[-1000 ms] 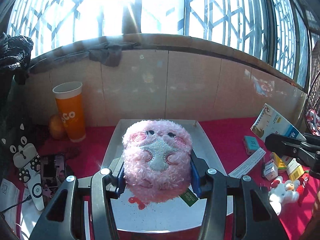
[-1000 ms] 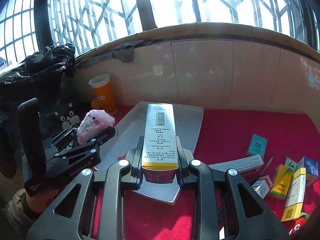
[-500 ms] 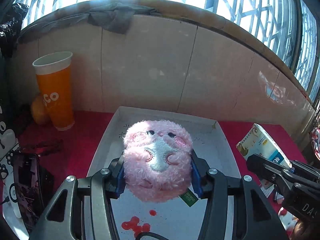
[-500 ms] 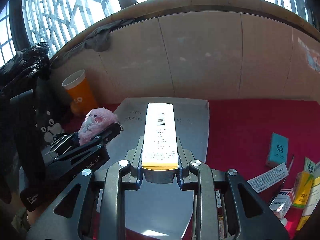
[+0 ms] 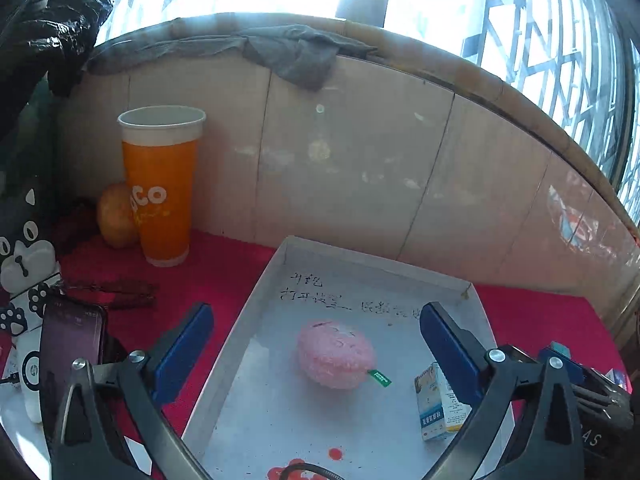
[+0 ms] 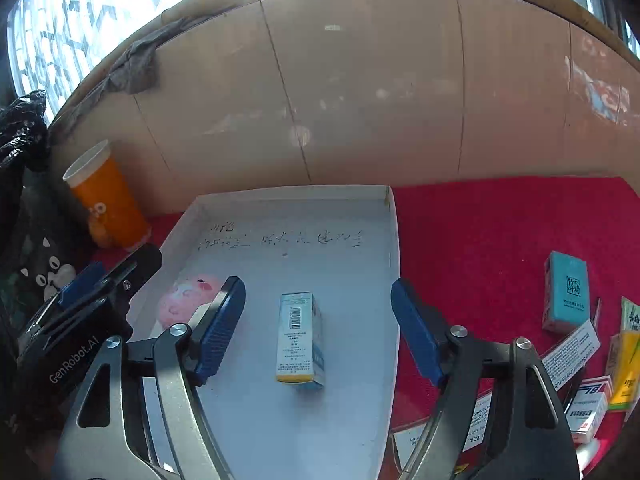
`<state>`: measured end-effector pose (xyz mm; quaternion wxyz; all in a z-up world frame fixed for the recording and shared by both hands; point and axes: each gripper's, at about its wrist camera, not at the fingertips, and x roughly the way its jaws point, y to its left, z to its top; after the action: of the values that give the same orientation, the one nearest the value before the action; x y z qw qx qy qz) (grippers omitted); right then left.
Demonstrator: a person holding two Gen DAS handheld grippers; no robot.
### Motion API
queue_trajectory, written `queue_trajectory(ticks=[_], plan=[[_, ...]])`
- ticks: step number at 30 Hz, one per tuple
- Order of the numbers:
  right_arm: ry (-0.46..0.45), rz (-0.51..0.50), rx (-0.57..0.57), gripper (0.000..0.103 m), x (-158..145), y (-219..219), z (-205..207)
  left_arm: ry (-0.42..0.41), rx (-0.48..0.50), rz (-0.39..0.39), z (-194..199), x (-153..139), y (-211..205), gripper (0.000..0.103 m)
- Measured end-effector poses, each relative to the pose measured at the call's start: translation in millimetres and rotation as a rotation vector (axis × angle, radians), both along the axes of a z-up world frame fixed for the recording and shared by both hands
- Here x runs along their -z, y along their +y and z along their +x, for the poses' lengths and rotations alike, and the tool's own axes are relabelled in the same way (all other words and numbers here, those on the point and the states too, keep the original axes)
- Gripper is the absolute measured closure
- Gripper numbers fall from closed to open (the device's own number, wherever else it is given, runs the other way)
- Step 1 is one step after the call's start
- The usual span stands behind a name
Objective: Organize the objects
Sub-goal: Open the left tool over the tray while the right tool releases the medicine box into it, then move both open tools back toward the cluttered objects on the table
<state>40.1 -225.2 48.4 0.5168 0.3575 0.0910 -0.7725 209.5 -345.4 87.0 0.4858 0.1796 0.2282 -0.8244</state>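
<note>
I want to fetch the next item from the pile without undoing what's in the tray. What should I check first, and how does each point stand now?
1. Left claw open, holding nothing: ok.
2. Right claw open, holding nothing: ok.
3. Pink plush toy lying inside the white tray, apart from both fingers: ok.
4. Medicine box lying flat inside the tray, touching neither finger: ok.
5. Loose boxes on the red cloth to the right, such as the teal box, in view: ok.
6. Enough height to lift out without brushing the tray rim: cannot tell.
</note>
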Motion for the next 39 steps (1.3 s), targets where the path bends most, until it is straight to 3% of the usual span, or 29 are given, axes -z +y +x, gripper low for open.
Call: queue_trajectory(ticks=[5,9,15,20,28,39], plan=[[-0.019,-0.017,0.021,0.006,-5,18,0,0.036,0.002,-0.067,6,-23,19,0.000],[-0.003,-0.056,0.028,0.006,-18,41,7,0.076,0.053,-0.115,7,-39,43,0.000],[0.005,-0.130,0.065,0.006,-37,93,6,0.161,0.161,-0.076,6,-51,73,0.000],[0.065,-0.187,0.092,0.006,-51,144,8,0.177,0.224,-0.063,-1,-55,95,0.000],[0.068,-0.255,0.181,0.006,-63,212,-11,0.141,0.286,-0.028,-20,-52,124,0.000],[0.069,-0.326,0.313,0.000,-61,288,-45,0.047,0.377,-0.067,-48,-46,163,0.000]])
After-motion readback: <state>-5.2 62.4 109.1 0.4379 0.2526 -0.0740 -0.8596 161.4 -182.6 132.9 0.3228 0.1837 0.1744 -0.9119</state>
